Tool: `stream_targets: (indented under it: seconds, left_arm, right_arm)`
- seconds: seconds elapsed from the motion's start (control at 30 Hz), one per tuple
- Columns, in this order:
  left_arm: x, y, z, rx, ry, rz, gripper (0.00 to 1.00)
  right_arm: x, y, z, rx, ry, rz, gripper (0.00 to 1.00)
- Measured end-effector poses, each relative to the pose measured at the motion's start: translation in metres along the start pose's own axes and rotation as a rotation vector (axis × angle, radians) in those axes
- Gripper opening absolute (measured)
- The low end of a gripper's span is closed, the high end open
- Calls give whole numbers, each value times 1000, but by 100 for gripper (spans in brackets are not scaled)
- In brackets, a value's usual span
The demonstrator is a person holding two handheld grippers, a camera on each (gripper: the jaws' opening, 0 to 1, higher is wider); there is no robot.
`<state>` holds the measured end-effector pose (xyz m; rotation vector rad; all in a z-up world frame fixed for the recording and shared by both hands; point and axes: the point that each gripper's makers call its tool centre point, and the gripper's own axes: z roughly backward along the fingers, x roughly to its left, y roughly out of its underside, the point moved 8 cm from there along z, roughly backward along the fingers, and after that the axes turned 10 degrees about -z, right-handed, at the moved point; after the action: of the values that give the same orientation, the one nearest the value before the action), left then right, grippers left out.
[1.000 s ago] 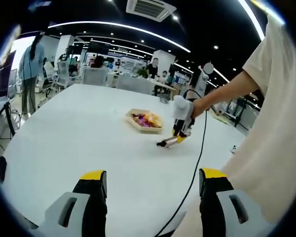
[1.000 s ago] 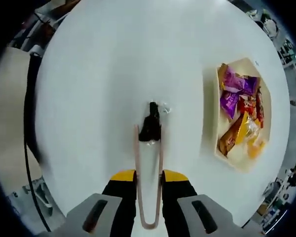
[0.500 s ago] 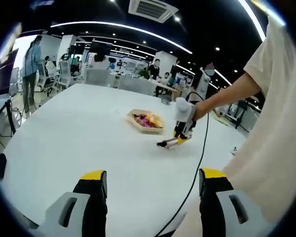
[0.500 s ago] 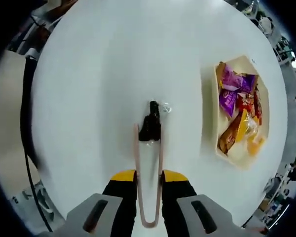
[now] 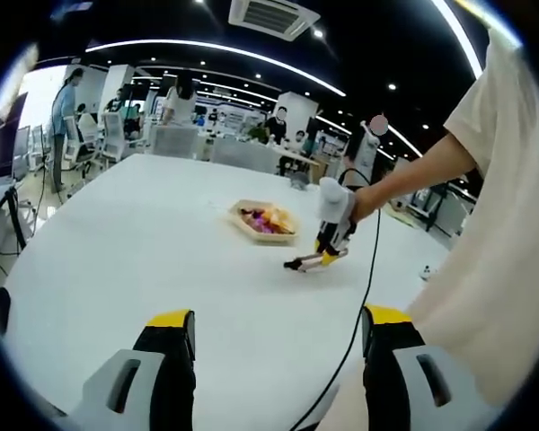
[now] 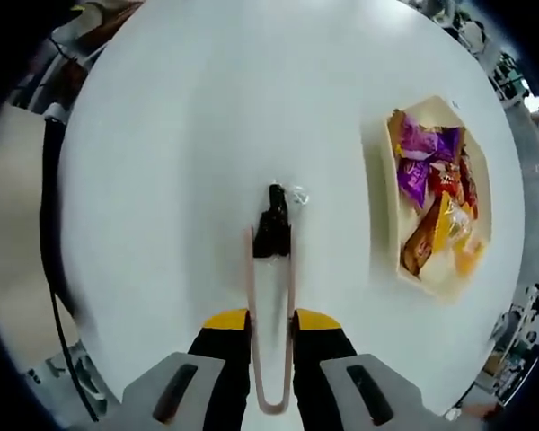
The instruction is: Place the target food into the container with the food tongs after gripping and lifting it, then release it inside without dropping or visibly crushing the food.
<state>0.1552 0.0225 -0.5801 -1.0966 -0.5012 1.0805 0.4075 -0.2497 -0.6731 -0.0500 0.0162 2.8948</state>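
— White surface (image 5: 117, 260), and what has changed on it?

— Little. In the left hand-held gripper view my right arm (image 5: 413, 175) reaches out over the surface as it did a second ago, and the tongs' tips sit at nearly the same spot near the container (image 5: 265, 220). In the right hand-held gripper view the container (image 6: 382, 193) has slid slightly up and right, which is my camera drifting.

— Your left hand-held gripper?

— My left hand-held gripper (image 5: 274, 346) hangs low over the bare surface with its jaws spread wide, grasping nothing.

— And the right one?

— My right hand-held gripper (image 6: 271, 321) points down at the surface, jaws clenched on the food tongs (image 6: 270, 314), pressing the two pinkish arms close together. The tong tips pinch the target food (image 6: 273, 233), a dark piece with clear wrapping beside it. I cannot tell whether it touches the surface or is raised off it. It lies left of the container, well apart from the bright wrapped snacks (image 6: 436, 202) inside.
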Motion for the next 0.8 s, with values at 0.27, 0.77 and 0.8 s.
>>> stream_targets:
  seconds: [0.27, 0.77, 0.8]
  left_arm:
    - [-2, 0, 0, 1, 3, -3, 75]
    - [-4, -3, 1, 0, 15, -23, 75]
    - [-4, -3, 0, -3, 15, -23, 75]
  right_arm:
    - [2, 2, 1, -24, -12, -37, 16]
    - [13, 6, 9, -83, 3, -54, 15]
    - [13, 6, 10, -88, 6, -54, 15]
